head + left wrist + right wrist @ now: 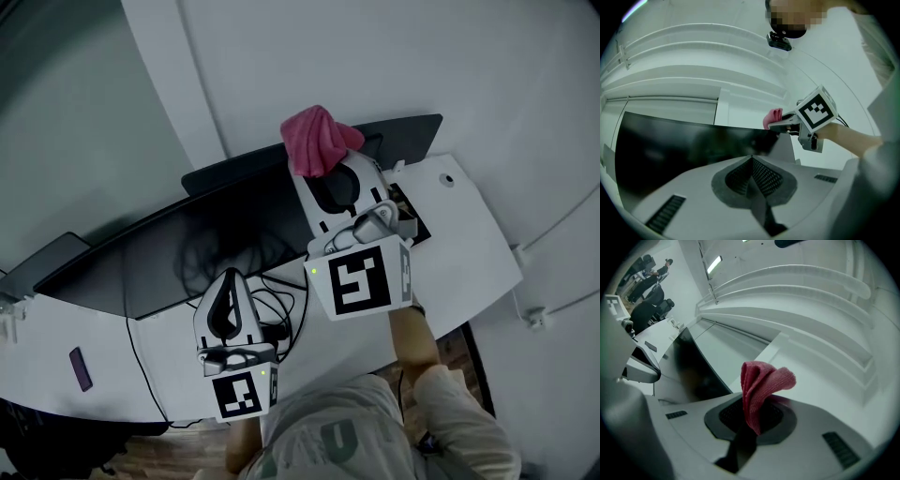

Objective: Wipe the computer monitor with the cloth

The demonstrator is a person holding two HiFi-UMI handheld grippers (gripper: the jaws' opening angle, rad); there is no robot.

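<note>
The right hand-held gripper (323,178), its jaws clamped on the pink cloth (319,141), is the nearer one and sits by the top edge of the monitor (169,248), which runs from lower left to upper right, while the left hand-held gripper (228,281), jaws together on nothing, hangs lower over the worktop (469,234).

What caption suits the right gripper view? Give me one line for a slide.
Right gripper shut on a folded pink cloth beside the dark monitor.
</note>
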